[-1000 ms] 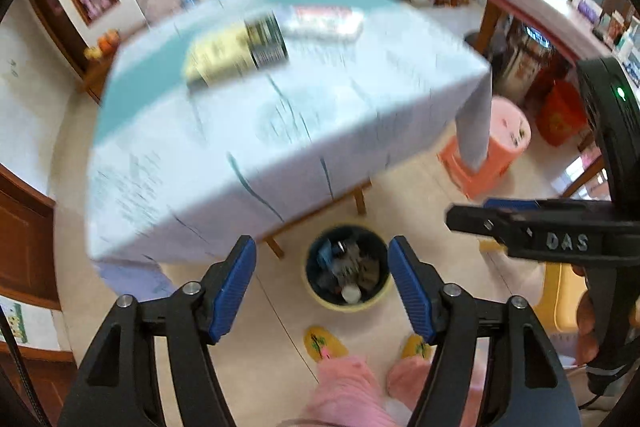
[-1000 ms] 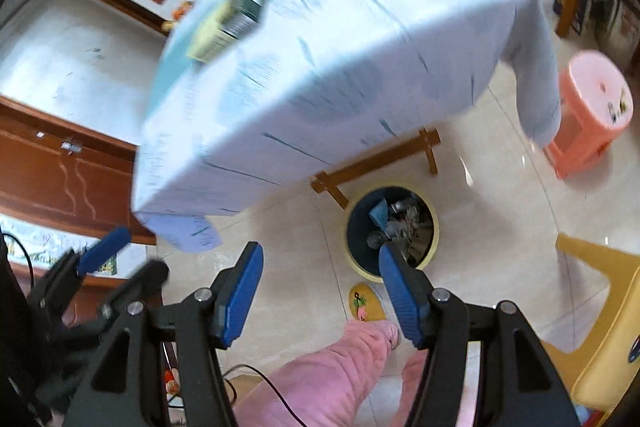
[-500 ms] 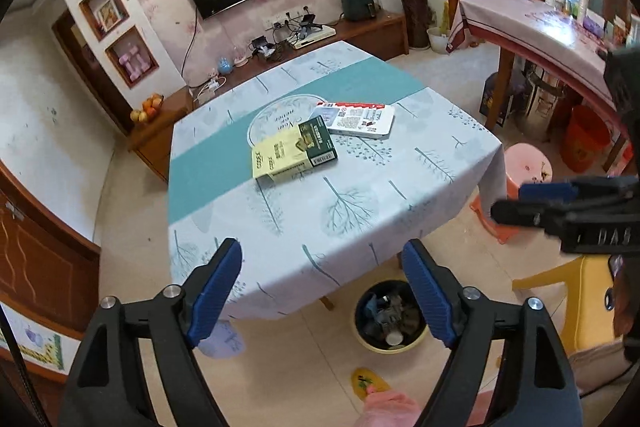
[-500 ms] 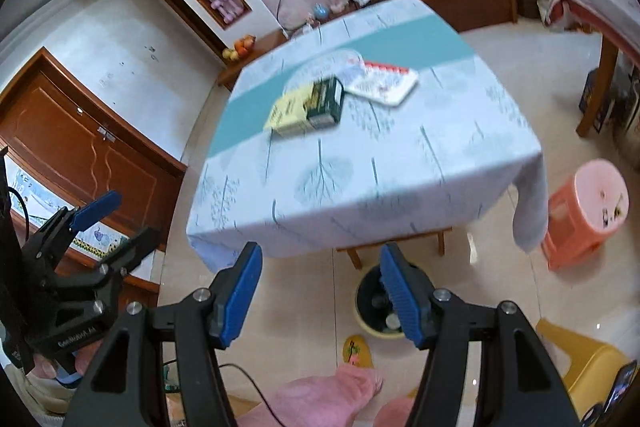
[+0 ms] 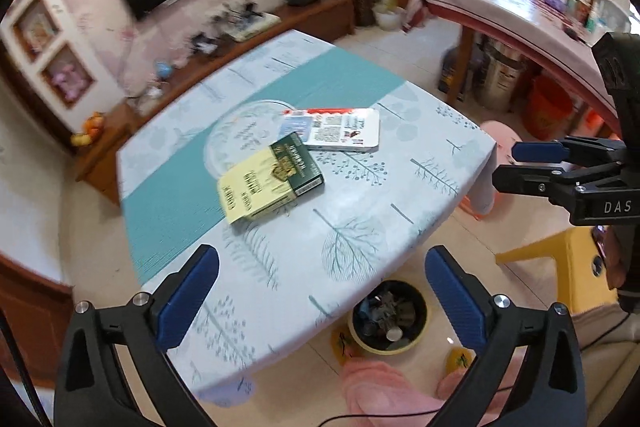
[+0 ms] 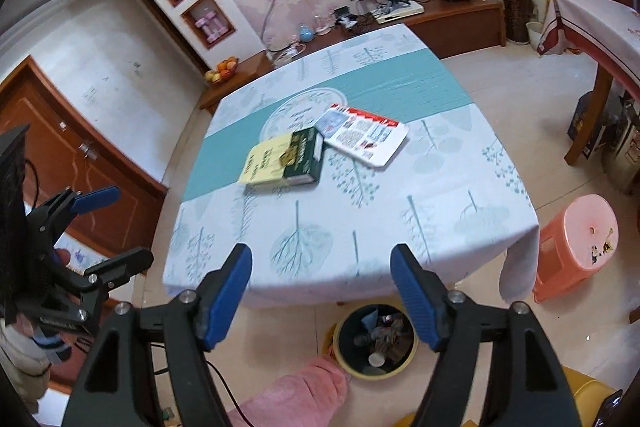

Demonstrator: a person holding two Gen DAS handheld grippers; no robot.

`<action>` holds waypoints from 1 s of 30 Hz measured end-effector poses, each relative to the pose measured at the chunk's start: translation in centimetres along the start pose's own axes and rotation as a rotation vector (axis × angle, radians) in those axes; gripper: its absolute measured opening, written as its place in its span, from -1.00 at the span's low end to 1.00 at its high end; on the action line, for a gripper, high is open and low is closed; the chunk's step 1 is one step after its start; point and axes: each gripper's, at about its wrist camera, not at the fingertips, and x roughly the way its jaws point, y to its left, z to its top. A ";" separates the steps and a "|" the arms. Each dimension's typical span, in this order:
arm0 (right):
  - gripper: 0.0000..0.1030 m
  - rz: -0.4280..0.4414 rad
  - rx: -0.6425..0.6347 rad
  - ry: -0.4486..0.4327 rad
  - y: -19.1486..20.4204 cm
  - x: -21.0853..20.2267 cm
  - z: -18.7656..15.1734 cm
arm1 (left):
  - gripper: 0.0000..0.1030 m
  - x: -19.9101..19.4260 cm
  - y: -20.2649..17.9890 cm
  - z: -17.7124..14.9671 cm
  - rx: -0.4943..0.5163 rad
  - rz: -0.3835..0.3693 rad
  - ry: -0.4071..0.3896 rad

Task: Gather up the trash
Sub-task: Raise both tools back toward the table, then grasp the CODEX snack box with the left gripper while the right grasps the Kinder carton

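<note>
A yellow bin [image 5: 388,315] [image 6: 376,341] with several bits of trash stands on the floor under the table's near edge. On the table [image 5: 360,227] [image 6: 440,211] lie a yellow-green box [image 5: 270,179] [image 6: 286,159] and a flat white-red package [image 5: 340,129] [image 6: 362,135]. My left gripper [image 5: 322,291] hangs above the near edge, jaws opening, nothing between them. My right gripper [image 6: 322,285] is also over the near edge, jaws opening and empty. Each gripper shows at the side of the other's view: the right gripper [image 5: 540,163] and the left gripper [image 6: 108,227].
A pink stool [image 6: 576,247] and a yellow chair [image 5: 560,267] stand at the right. The person's pink trouser legs [image 5: 380,391] and yellow slippers are beside the bin. A TV cabinet [image 6: 440,23] runs along the far wall; another table [image 5: 500,7] stands far right.
Both grippers have risen and tilted up from the bin, so the table top with the box and package now fills the views. Both pairs of jaws stand wider.
</note>
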 end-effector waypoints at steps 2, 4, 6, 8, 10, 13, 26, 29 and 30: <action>0.43 -0.031 0.023 0.003 -0.1 1.4 0.9 | 0.98 2.3 1.7 1.2 0.039 -0.050 0.028; 0.48 -0.063 0.069 0.007 -0.3 3.2 1.9 | 0.98 4.8 3.3 2.3 0.085 -0.108 0.069; 0.49 -0.085 0.133 0.010 -0.5 5.3 3.0 | 0.98 7.1 4.7 3.3 0.145 -0.165 0.102; 0.50 -0.113 0.174 0.022 -0.6 7.1 3.8 | 0.98 9.6 5.8 4.2 0.212 -0.201 0.138; 0.50 -0.147 0.207 0.026 -0.5 8.7 4.5 | 0.98 12.0 6.6 4.8 0.268 -0.232 0.163; 0.50 -0.177 0.238 0.034 -0.2 10.4 5.2 | 0.98 15.3 7.5 5.7 0.327 -0.257 0.194; 0.50 -0.273 0.305 0.055 0.0 14.0 6.7 | 0.98 23.9 10.2 7.0 0.524 -0.331 0.211; 0.50 -0.282 0.319 0.058 -0.1 14.4 6.8 | 0.98 24.0 10.2 6.7 0.565 -0.391 0.210; 0.50 -0.284 0.321 0.059 -0.1 14.5 6.8 | 0.99 24.0 10.1 6.6 0.576 -0.406 0.213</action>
